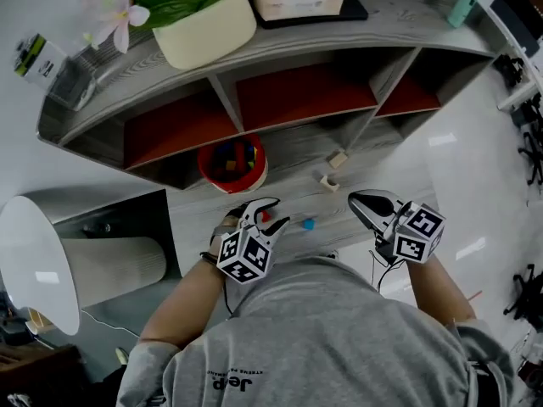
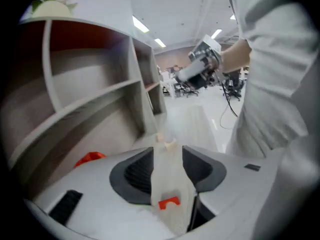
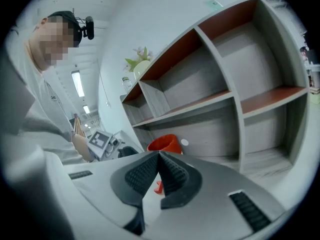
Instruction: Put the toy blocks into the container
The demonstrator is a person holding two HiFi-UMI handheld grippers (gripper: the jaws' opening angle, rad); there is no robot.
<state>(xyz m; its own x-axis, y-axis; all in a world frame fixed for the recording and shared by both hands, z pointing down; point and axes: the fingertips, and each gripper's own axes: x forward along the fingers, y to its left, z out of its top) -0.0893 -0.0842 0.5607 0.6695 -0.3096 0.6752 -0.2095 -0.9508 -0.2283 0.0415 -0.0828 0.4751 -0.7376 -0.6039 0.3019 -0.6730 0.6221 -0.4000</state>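
Your left gripper [image 2: 168, 149]: fingers apart, small red arch-shaped toy block [image 2: 169, 202] loose between them on the grey wood-grain counter [image 1: 293, 158].
Your right gripper [image 3: 159, 155]: fingers together.
Round red container [image 1: 204, 166]: holds coloured blocks, at the counter's back.

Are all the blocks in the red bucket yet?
Not yet. Some blocks already sit in the red container. The open left gripper straddles a red block, not squeezing it. The right gripper is shut and empty. A blue block and two wooden blocks lie outside.
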